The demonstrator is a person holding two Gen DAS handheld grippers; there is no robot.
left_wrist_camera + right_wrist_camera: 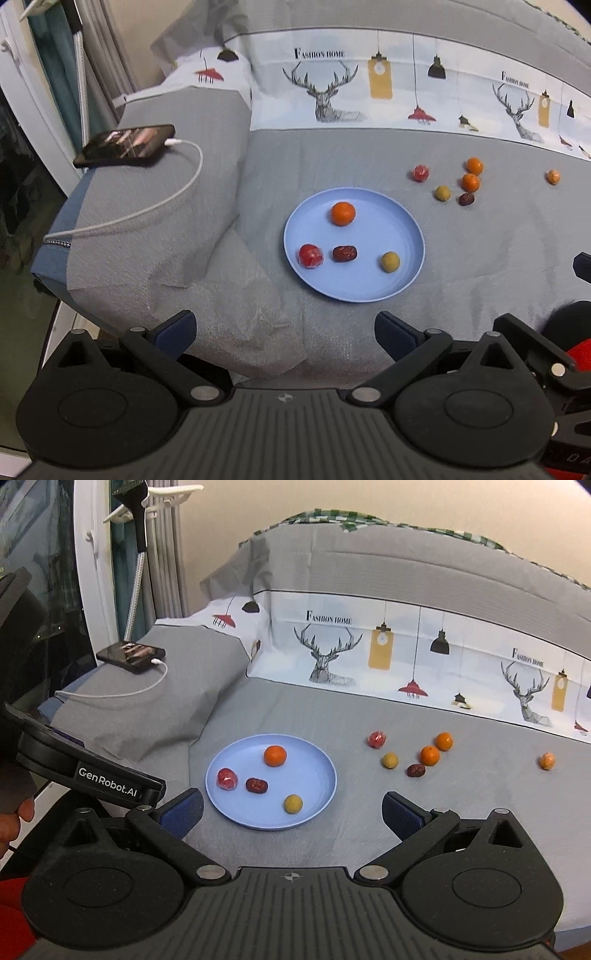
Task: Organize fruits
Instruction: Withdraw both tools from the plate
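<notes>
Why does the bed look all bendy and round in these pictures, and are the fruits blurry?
Left wrist view: a fisheye lens curves the printed headboard cloth and darkens the corners; the fruits on the blue plate look sharp. Right wrist view: the same bending, soft even light, small shadows under the loose fruits, slight softness near the edges.

Four fruits on plate (229, 814), six loose fruits (429, 755) right of it; phone (130, 657) on pillow (155, 709), far left
</notes>
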